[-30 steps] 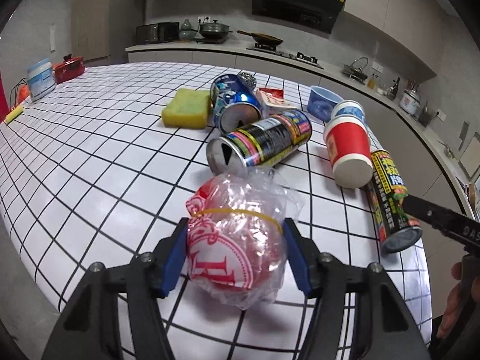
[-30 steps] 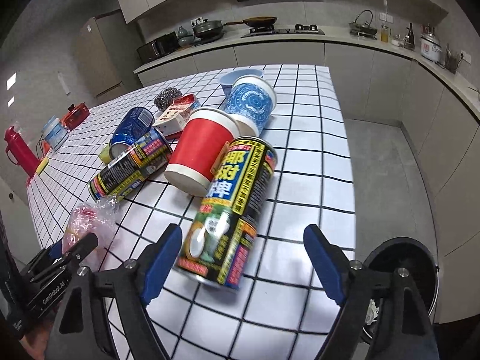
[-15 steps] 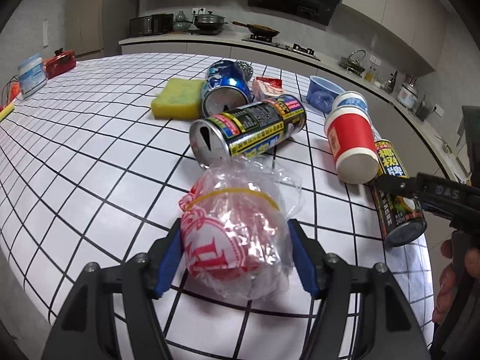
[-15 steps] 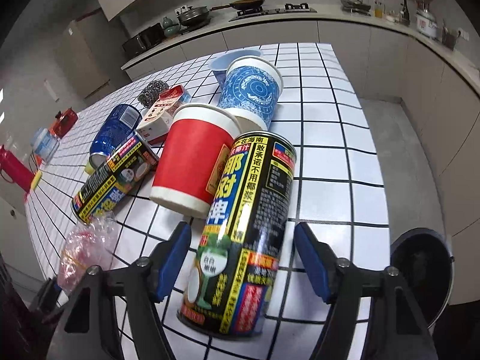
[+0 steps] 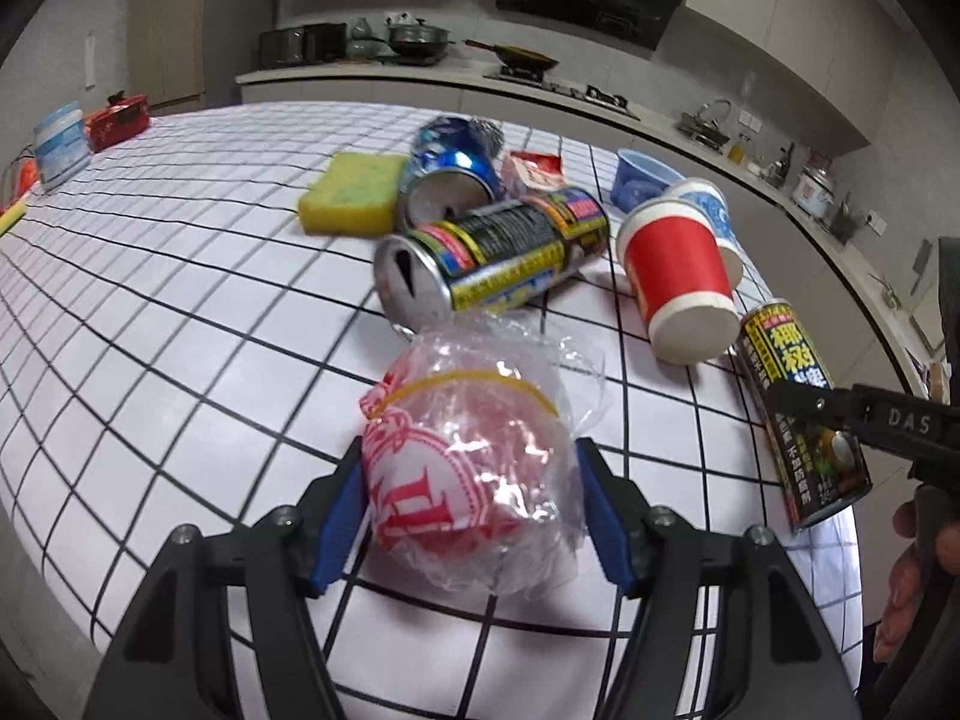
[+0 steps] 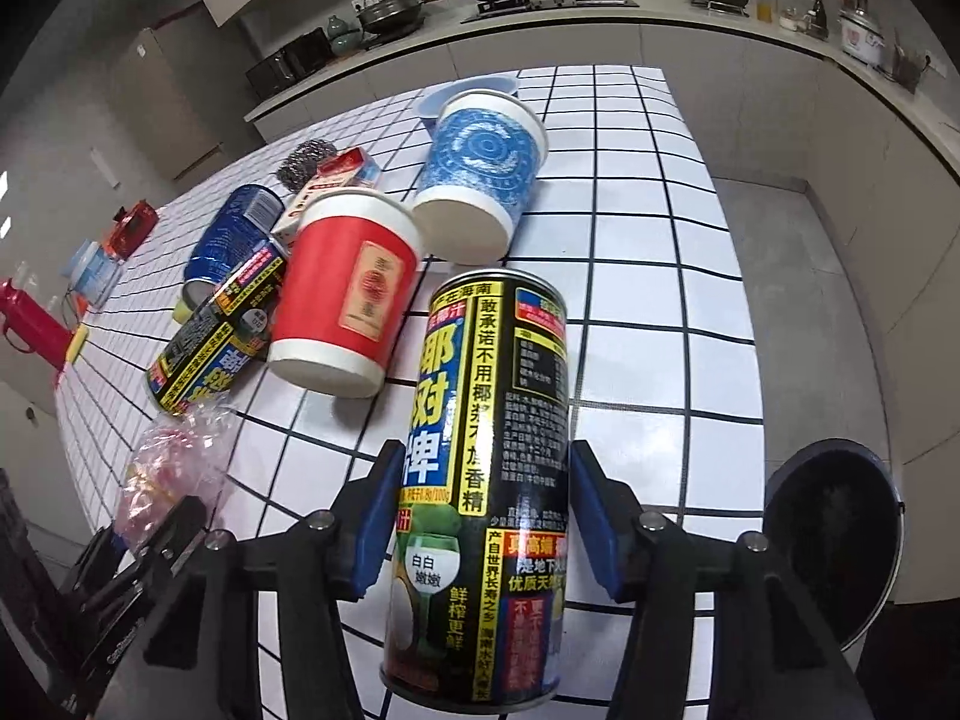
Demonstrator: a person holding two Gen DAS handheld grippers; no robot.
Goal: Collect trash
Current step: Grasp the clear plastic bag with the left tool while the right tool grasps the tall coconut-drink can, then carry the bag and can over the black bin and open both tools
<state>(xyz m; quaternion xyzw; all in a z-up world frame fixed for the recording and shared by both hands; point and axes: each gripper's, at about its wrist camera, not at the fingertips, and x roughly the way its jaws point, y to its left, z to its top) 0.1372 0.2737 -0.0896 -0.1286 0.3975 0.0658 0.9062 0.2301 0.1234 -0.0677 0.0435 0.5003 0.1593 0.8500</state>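
The left hand-held gripper (image 5: 471, 510) is bracketing a crumpled plastic bag (image 5: 474, 471) printed in red and white and banded by a yellow elastic; its blue pads (image 5: 339, 513) are sitting against the bag's two sides, so it is judged to be gripping the bag, which is resting on the gridded tabletop (image 5: 180, 300) directly ahead of that gripper. The right hand-held gripper (image 6: 483, 531) is straddling a black-and-yellow drink can (image 6: 480, 480), pads at or just off the can's flanks; whether the grip is fully closed cannot be told. The can's long axis is running straight forward along the fingers, its far end pointing toward the red paper cup (image 6: 345, 294) and the blue patterned cup (image 6: 480, 171), both lying on their sides. A dark bin (image 6: 834, 546) is standing on the floor off the tabletop edge, to the right of the right gripper and nearer to it than to the left one; the coming move likely turns on that offset. Legible writing: large Chinese characters and "100%" on the can; "DAS" on the right gripper's body as seen from the left wrist. A second black-and-yellow can (image 5: 492, 258), a blue can (image 5: 453, 174) and a yellow sponge (image 5: 351, 195) are lying farther back.
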